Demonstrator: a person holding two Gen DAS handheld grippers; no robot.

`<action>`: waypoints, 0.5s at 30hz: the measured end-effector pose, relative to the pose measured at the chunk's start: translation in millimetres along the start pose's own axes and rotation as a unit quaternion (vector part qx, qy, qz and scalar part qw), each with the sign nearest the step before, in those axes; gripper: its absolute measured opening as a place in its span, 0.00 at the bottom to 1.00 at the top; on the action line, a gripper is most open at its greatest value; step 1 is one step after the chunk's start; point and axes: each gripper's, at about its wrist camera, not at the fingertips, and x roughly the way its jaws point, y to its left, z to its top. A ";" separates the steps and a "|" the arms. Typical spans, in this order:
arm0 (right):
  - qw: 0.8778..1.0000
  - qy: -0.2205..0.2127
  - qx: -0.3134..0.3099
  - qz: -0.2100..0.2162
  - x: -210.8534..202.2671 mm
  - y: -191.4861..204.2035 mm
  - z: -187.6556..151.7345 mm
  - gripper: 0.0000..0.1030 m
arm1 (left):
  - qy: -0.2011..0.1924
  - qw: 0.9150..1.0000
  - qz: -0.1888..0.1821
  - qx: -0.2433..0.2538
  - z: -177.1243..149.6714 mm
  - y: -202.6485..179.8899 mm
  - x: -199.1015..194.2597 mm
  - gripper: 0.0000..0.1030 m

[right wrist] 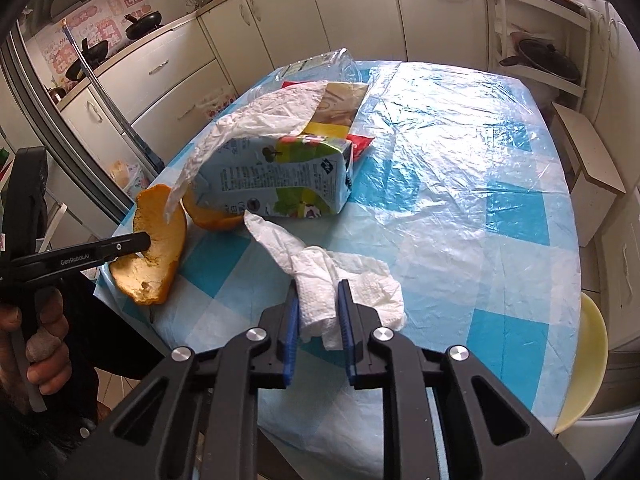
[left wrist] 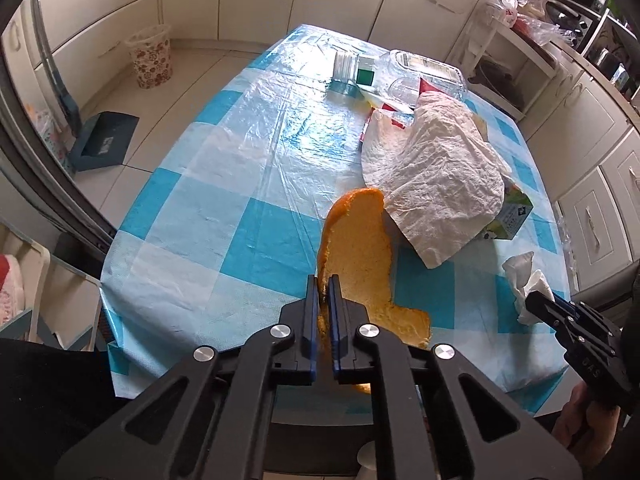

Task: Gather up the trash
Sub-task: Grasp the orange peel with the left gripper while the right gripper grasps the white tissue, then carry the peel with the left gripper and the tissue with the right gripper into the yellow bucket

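My left gripper [left wrist: 325, 286] is pinching a big piece of orange peel [left wrist: 360, 256], its blue pads pressed almost together on the peel's edge, and the peel stands up from the jaws toward twelve o'clock. In the right wrist view the same peel [right wrist: 160, 248] sits at nine o'clock, at the near corner of the table [right wrist: 460, 184] with its blue-and-white checked plastic cover. My right gripper [right wrist: 318, 300] is clamped on a crumpled white paper napkin [right wrist: 320, 280], with the wad squeezed between the pads and loose ends spilling out at one and eleven o'clock. A second bit of peel [right wrist: 212, 216] lies on the cover at eleven o'clock from the napkin, touching a flattened milk carton [right wrist: 280, 176]. A wrinkled white plastic bag [right wrist: 256, 120] drapes over the carton. Beyond it, at twelve o'clock, lie a red wrapper [right wrist: 360, 144] and a clear plastic tray [right wrist: 320, 64]. In the left view a floral waste bin [left wrist: 150, 56] stands on the floor at ten o'clock, well apart from the table.
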 end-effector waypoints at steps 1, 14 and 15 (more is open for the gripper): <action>1.000 -0.001 0.001 0.000 -0.1 -0.3 0.2 0.19 | -0.003 1.000 0.000 -0.002 0.0 1.6 -1.8 0.04; 1.000 -0.010 0.012 0.001 -5.2 -7.0 2.1 0.19 | -0.074 0.997 -0.013 -0.011 1.4 13.5 -50.3 0.04; 1.000 -0.011 0.012 0.001 -5.4 -6.9 2.1 0.19 | -0.076 0.997 -0.017 -0.012 2.4 13.5 -52.3 0.04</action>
